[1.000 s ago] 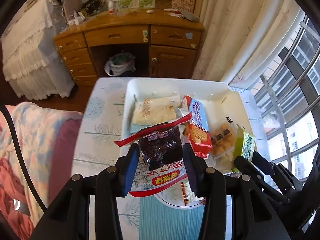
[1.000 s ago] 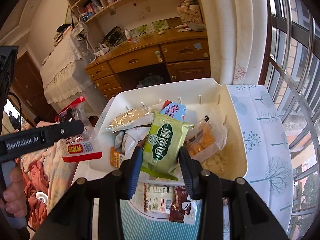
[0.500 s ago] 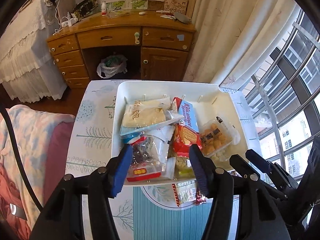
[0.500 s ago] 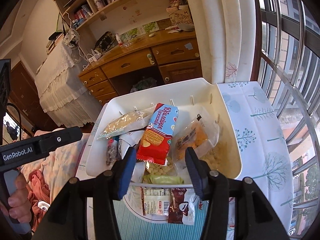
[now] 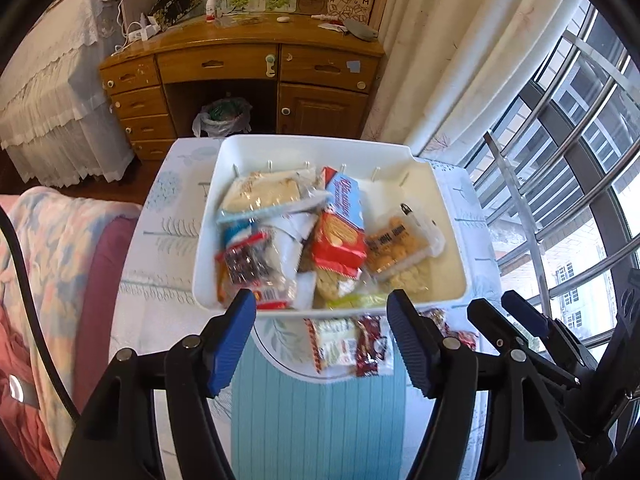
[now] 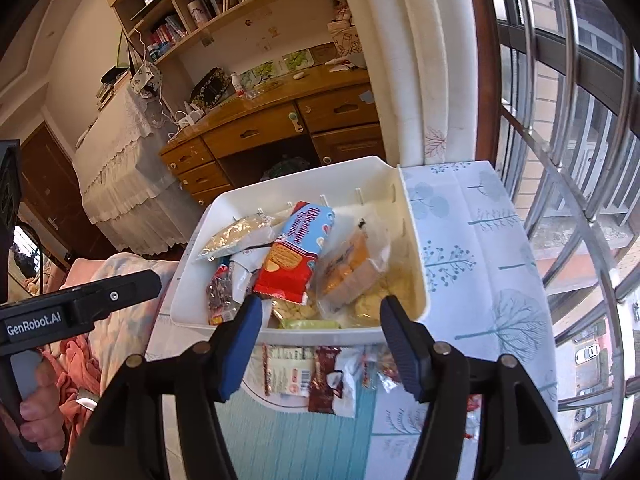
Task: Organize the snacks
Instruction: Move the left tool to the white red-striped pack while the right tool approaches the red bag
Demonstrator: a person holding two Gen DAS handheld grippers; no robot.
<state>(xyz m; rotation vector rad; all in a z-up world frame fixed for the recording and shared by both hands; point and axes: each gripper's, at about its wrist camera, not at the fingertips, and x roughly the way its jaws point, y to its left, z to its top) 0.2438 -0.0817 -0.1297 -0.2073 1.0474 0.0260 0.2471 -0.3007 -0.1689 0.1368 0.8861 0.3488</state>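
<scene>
Hovering: both hand-held grippers hang over the near rim of the bin point(image 5: 448, 216), empty.
Left hand-held gripper point(image 5: 322, 334): jaws apart and just been opening; nothing between the blue pads, which frame the bin's near rim.
Right hand-held gripper point(image 6: 322, 344): jaws apart, just been opening as well; nothing gripped.
Bin: white, on the counter point(image 5: 172, 240), holding a heap of snacks.
In the bin: a red-and-blue biscuit pack point(image 5: 340, 224) on top in the middle, a pale packet point(image 5: 262, 196) at the far left, a dark packet point(image 5: 248, 264) at the near left, a clear bag of orange pieces point(image 5: 396, 244) to the right, a green packet point(image 6: 310, 324) against the near wall.
On the counter: three or four more packets point(image 5: 348, 344) just outside the near rim.
</scene>
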